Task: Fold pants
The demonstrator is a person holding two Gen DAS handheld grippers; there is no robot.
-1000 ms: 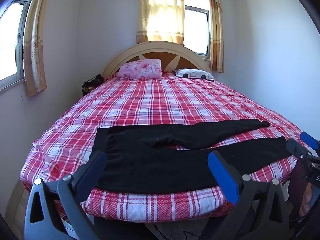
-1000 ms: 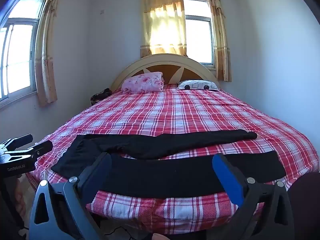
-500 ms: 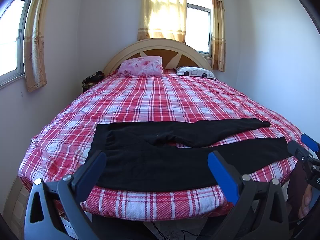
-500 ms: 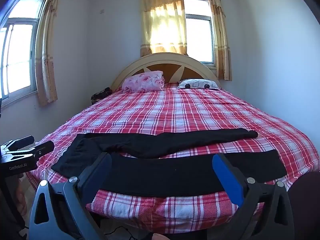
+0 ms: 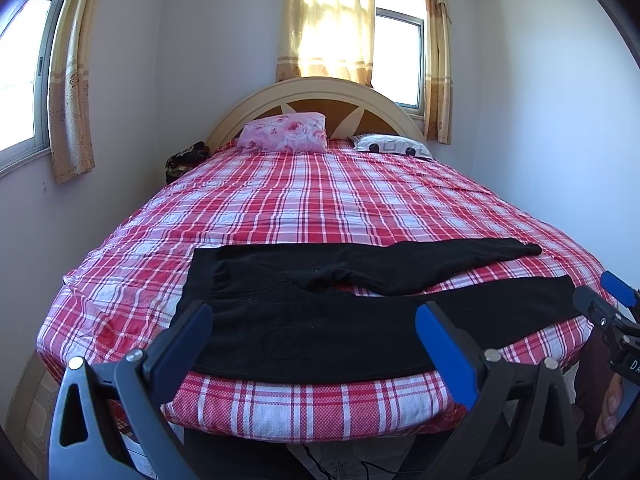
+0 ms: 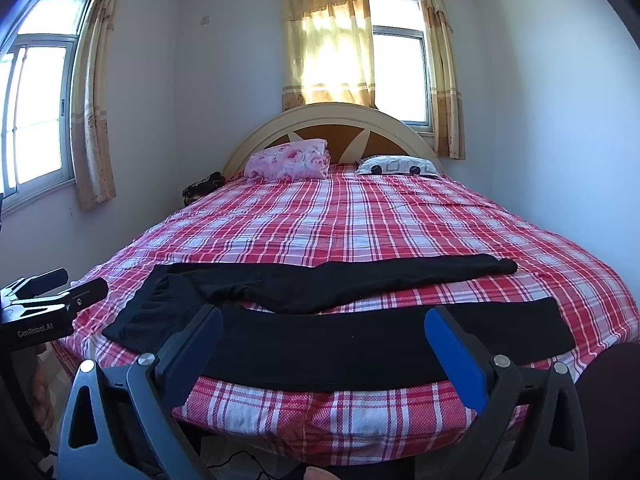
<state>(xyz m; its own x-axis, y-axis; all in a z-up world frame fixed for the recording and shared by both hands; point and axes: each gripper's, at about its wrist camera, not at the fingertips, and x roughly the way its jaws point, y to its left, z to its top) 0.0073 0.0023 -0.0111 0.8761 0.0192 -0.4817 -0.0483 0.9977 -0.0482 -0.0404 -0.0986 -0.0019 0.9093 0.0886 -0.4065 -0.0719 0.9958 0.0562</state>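
Black pants [image 5: 320, 320] lie flat across the near end of the bed [image 5: 320, 208], waistband to the left, legs spread apart and pointing right. They also show in the right wrist view [image 6: 340, 340]. My left gripper [image 5: 314, 320] is open and empty, held short of the bed's foot edge, in front of the seat and near leg. My right gripper [image 6: 324, 326] is open and empty, in front of the near leg. Each gripper shows at the edge of the other's view: the right one [image 5: 612, 308] and the left one [image 6: 52, 292].
The bed has a red plaid cover [image 6: 360, 220], a pink floral pillow [image 6: 288, 160] and a white patterned pillow [image 6: 394, 166] by the curved headboard [image 6: 332, 120]. Dark items [image 6: 200, 188] lie at the bed's far left. Walls close both sides; cables lie on the floor [image 5: 340, 464].
Both grippers have shifted only slightly; the left view tilts a little so the bed sits higher in frame. The pants have not moved.
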